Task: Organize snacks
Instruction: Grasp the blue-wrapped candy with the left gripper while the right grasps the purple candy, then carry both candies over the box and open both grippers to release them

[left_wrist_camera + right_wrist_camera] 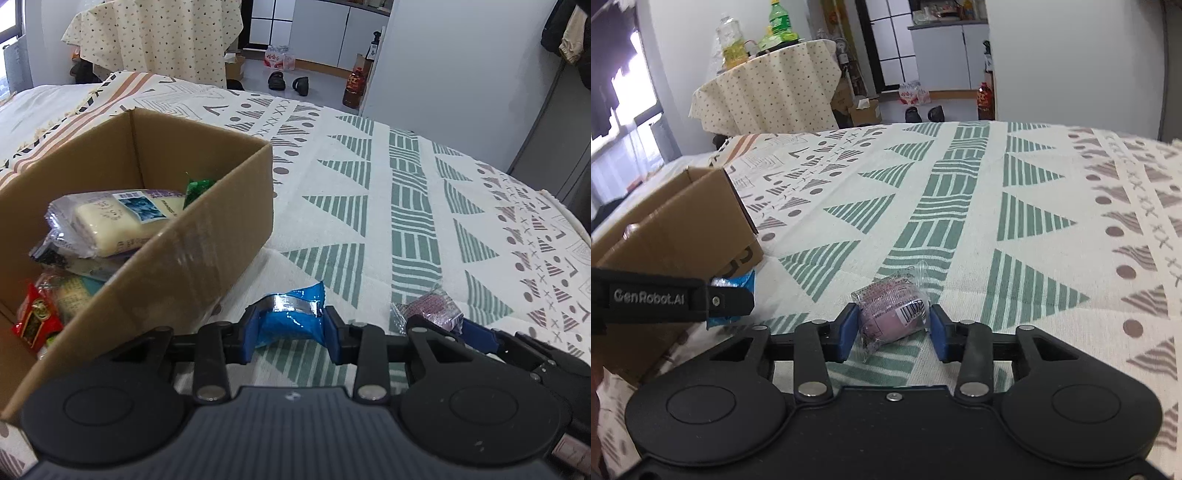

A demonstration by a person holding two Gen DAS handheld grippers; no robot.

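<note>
Cardboard box (207,236) wall blocks left — patterned cloth (424,206) right open.

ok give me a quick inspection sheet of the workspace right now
Surface: patterned white, green and grey cloth, creased.
Job's things: open brown cardboard box holding several wrapped snacks; blue foil snack packet and pink snack in clear wrapper outside it, on the cloth.
Clutter: nothing seen.
Grippers: left gripper shut on the blue packet; right gripper around the pink snack, contact unclear.
Cables: nothing seen.
Surroundings: dotted tablecloth-covered table, bottles, slippers on the floor.
</note>
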